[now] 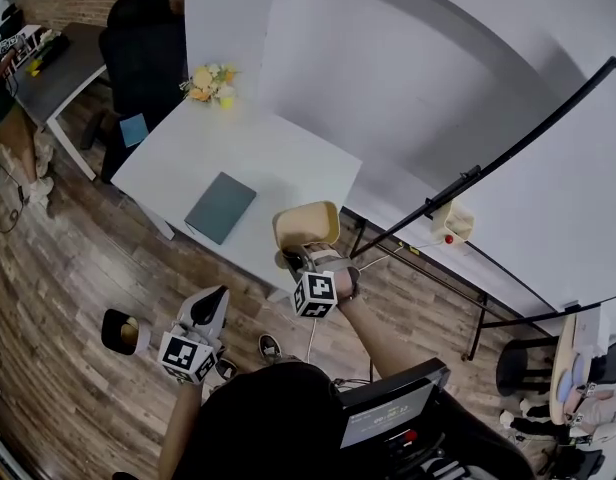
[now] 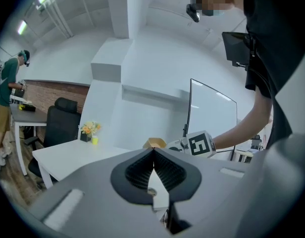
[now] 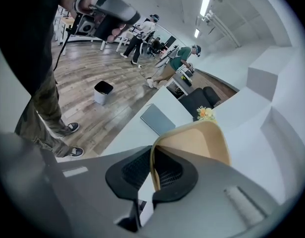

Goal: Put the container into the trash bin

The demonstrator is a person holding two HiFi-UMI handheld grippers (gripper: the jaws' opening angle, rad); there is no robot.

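**Already gripped, not yet binned**

So, the first part looks done: right gripper (image 3: 152, 171) has its jaws clamped on the rim wall of the tan container (image 3: 193, 144). One pad is inside the wall, one outside. The container sits up in the air over the near edge of the white table (image 1: 278, 158), tipped on its side, not resting on anything.

Left gripper (image 2: 153, 155) has its jaws pressed together with nothing between them. It is held out level and low at the person's left side, doing no work.

What's left, as I judge it: carry the container away from the table and over to the trash bin (image 1: 121, 331), then let go above the opening. The bin stands on the wood floor, well apart from the table, on the left gripper's side. So the right hand has to cross over or the person has to turn.

Contents:
- Container: open side faces the head view, plain tan inside, looks empty.
- Trash bin: dark liner, with a pale patch inside that is too small to identify.

Also on the table: grey-blue notebook (image 1: 220, 207) and small flowers (image 1: 210, 83) at the far corner, both untouched.
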